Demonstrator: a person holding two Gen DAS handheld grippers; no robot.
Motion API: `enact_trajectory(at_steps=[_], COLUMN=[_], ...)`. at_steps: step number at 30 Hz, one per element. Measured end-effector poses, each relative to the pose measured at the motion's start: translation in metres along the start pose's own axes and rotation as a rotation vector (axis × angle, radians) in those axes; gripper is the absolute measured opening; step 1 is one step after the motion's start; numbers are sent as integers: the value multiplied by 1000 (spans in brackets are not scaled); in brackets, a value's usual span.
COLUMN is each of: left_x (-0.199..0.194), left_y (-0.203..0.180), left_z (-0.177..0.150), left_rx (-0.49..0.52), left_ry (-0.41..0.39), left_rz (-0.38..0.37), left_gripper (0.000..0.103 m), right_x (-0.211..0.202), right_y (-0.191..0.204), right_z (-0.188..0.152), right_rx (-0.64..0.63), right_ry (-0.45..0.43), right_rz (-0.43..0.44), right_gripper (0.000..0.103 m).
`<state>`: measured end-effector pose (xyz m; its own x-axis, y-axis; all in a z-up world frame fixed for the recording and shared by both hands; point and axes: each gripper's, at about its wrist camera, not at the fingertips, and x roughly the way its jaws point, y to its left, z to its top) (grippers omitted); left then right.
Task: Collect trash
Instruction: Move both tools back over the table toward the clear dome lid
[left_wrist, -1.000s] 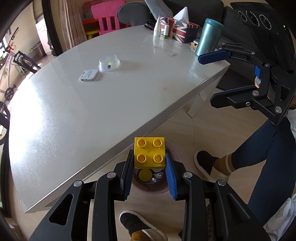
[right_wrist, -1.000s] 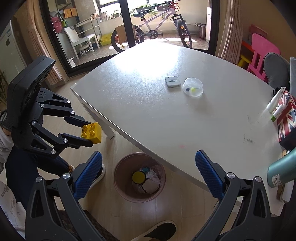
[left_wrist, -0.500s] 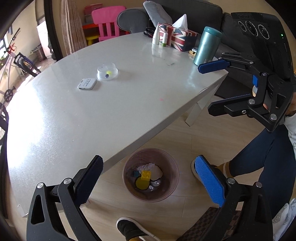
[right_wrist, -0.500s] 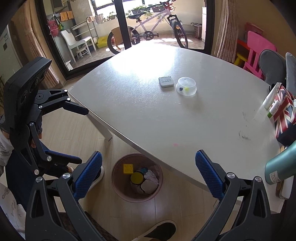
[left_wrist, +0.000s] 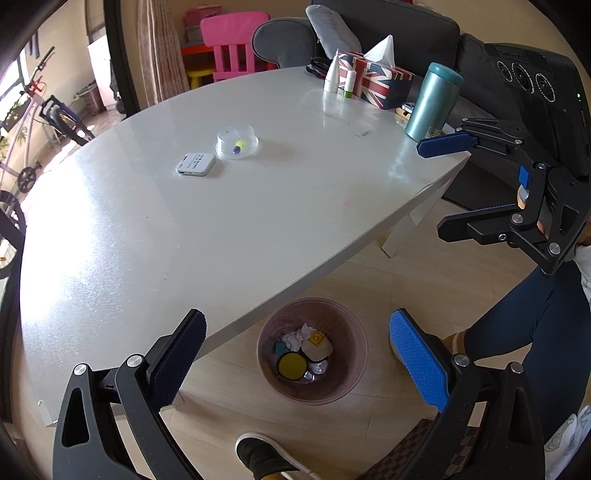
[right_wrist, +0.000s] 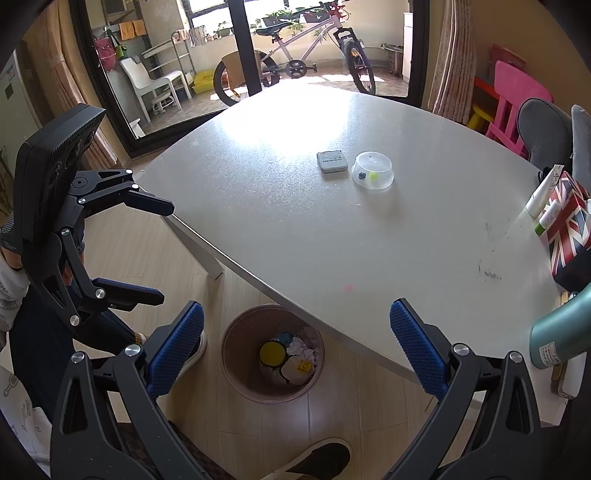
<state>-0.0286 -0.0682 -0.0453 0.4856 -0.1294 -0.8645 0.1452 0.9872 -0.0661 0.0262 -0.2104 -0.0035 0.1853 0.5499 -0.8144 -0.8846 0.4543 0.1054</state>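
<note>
A round pinkish trash bin (left_wrist: 343, 384) stands on the floor beside the white table's edge (left_wrist: 295, 284); it also shows in the right wrist view (right_wrist: 236, 373). A yellow toy brick (left_wrist: 317, 338) lies in it among crumpled paper and a yellow lid (left_wrist: 292, 364); the brick also shows in the right wrist view (right_wrist: 303, 366). My left gripper (left_wrist: 297, 356) is open and empty above the bin. My right gripper (right_wrist: 295, 349) is open and empty, also above the bin. Each gripper shows in the other's view, the right one (left_wrist: 447, 190) and the left one (right_wrist: 160, 251).
On the table are a small white device (left_wrist: 195, 164), a clear plastic dome (left_wrist: 237, 142), a teal tumbler (left_wrist: 432, 101), a Union Jack tissue box (left_wrist: 373, 79) and small bottles. The person's legs and shoes (left_wrist: 258, 452) are near the bin.
My left gripper opened and let go of the yellow brick, which fell into the bin and settled among the trash. Both grippers have drawn back a little.
</note>
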Motion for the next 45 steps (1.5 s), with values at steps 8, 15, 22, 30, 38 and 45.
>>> enact_trajectory(at_steps=[8,15,22,30,38,45], left_x=[2,-1,3,9,18,27], left_y=[25,41,56,72,85,95], left_z=[10,20,29,40,52,59], left_rx=[-58,-85,-112,-147,-173,-190], left_ry=[-24,-54,-71,-90,-95,-83], left_rz=[45,83,118,129,124,121], left_gripper=[96,96,96,96,96,96], right_x=[5,13,23,39,70,97], right_y=[-11,-23,-32,-44,-56,-69], right_z=[14,33,52,75,95,112], right_rx=[20,47,56,88,98,109], right_ry=[-21,-46,-77,-96,-68,-35], right_rz=[-36,-66,-89,-96,-106,-120], right_gripper=[99,99,99,99,99,99])
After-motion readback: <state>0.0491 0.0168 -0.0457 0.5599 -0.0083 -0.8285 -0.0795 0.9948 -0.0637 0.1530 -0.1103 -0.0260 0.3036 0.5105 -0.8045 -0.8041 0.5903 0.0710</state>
